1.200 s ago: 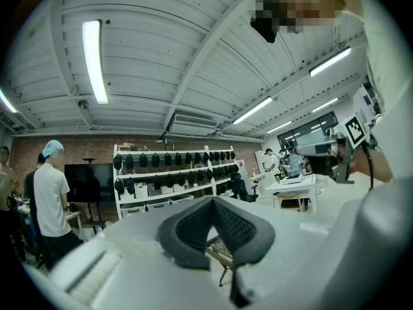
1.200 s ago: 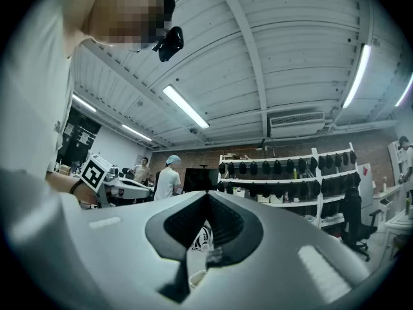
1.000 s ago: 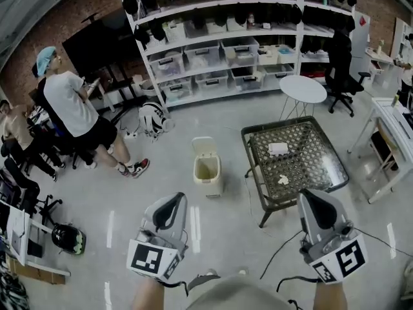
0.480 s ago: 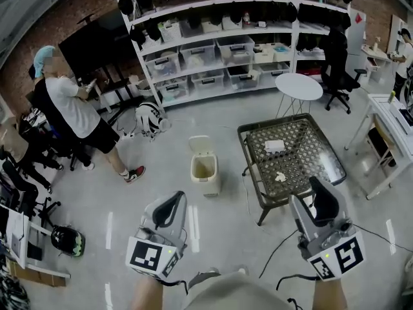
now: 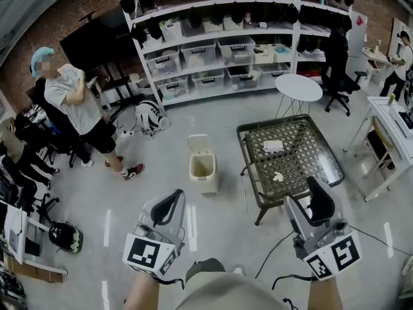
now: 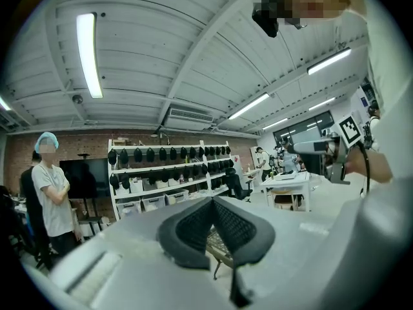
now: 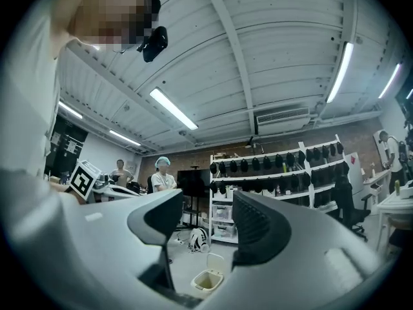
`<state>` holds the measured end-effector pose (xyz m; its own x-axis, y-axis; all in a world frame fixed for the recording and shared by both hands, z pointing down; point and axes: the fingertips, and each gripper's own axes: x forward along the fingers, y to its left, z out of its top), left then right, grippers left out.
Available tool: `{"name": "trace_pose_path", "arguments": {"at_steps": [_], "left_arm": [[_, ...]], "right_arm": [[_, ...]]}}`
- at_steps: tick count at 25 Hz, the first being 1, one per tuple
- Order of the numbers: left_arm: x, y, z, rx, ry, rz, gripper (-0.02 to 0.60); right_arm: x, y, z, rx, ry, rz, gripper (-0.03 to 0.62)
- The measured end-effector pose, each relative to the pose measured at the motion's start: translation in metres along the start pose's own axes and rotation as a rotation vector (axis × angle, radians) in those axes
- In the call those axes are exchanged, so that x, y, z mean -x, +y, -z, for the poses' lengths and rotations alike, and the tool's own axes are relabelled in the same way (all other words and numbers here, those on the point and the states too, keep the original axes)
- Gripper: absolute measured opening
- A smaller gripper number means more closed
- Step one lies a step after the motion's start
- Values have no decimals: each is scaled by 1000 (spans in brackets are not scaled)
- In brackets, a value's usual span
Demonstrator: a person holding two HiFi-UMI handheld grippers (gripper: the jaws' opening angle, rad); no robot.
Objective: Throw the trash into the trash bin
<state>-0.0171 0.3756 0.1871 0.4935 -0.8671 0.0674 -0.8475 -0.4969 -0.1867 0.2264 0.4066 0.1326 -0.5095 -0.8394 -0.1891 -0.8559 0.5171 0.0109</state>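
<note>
The trash bin (image 5: 204,168) is cream, lid included. The table (image 5: 308,152) has a black frame and a grey-green woven lattice top. On it lie a white crumpled scrap (image 5: 279,177) and a white folded tissue (image 5: 273,146). The floor (image 5: 161,173) is glossy pale grey. The shelf (image 5: 193,36) is white, and the brick wall (image 5: 39,31) is red-brown.

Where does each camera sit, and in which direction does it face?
Head view: on the person's head, facing steeply down at the trash bin and table; shows the left hand-held gripper, right hand-held gripper and forearms.
Left gripper view: on the left hand-held gripper, facing level at the shelves; its jaws are together.
Right gripper view: on the right hand-held gripper, facing slightly up; its jaws have just been opening and are empty.
Shared: both gripper views show the shelves.
</note>
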Motion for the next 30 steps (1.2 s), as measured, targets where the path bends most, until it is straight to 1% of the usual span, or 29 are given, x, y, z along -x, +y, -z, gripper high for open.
{"name": "trace_pose_path", "arguments": {"at_steps": [4, 10, 16, 23, 30], "left_arm": [[2, 2, 6, 7, 20, -8, 3], [-13, 12, 16, 12, 24, 2, 3], [-32, 34, 29, 18, 19, -3, 3], [-69, 79, 37, 38, 15, 4, 3], [-127, 139, 52, 55, 20, 31, 3]], "right_arm": [[-5, 1, 5, -41, 0, -22, 247], [-27, 0, 15, -38, 11, -35, 247], [-54, -1, 33, -27, 32, -45, 247], [-112, -6, 47, -16, 55, -45, 250], [-196, -13, 69, 9, 92, -55, 252]]}}
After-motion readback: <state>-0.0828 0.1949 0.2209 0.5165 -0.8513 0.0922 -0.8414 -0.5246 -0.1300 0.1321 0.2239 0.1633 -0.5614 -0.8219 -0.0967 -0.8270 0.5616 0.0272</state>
